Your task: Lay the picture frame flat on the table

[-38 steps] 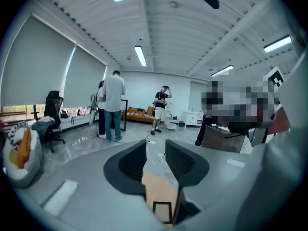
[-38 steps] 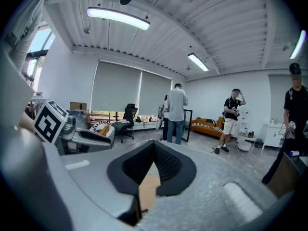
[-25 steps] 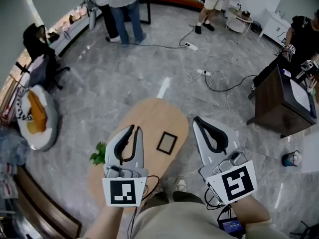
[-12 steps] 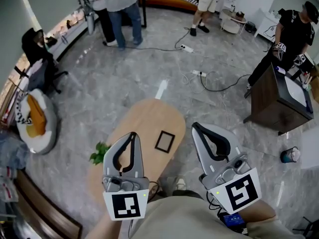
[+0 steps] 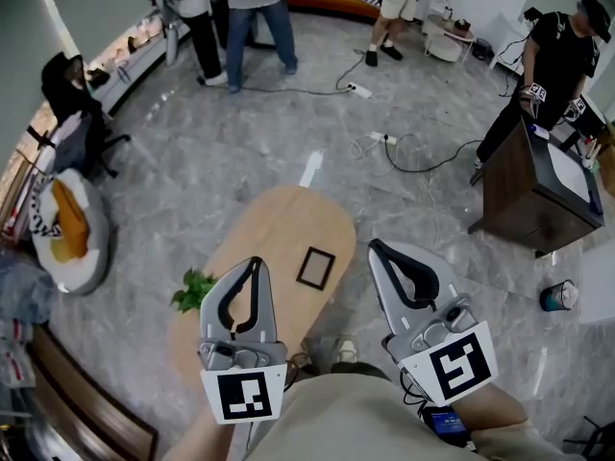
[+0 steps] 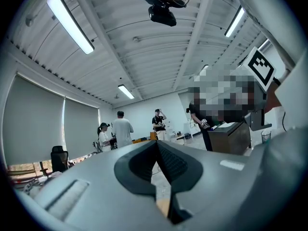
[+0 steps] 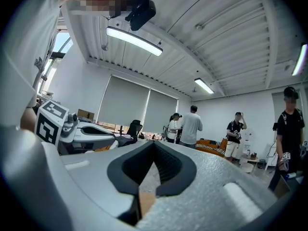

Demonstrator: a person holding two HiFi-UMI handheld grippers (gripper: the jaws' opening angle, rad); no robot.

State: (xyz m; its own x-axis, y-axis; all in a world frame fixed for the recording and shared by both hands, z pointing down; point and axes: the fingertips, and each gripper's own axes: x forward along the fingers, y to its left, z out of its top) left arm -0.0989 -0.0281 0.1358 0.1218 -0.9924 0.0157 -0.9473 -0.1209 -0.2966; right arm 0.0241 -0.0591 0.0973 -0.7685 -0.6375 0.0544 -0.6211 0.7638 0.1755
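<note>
While both grippers hang level above the near end of the table, the scene reads as follows.

Table: an oval wooden table (image 5: 274,224) on a grey marble floor, its long axis running away from the person.
Picture frame: a dark-edged picture frame (image 5: 316,268) with a pale middle, apparently lying flat on the table top, near the table's right edge and toward its near end, touched by neither gripper.
Left gripper: the left gripper (image 5: 256,260) is over the near left part of the table, just left of the frame. Its own view (image 6: 156,142) shows the jaws pressed together at the tips with nothing between them.
Right gripper: the right gripper (image 5: 374,245) is just off the table's right edge, over the floor. Its own view (image 7: 154,143) shows the jaws clenched tip to tip and empty.
Plant: a small green plant (image 5: 193,289) at the table's left edge, just beside the left gripper.
Cabinet: a dark wooden cabinet (image 5: 524,195) well to the right of the table, with a person in black (image 5: 557,60) at it.
Cables: a power strip and cables (image 5: 384,139) on the floor beyond the table's far end.
People: several people (image 5: 255,12) standing well beyond the table's far end.
</note>
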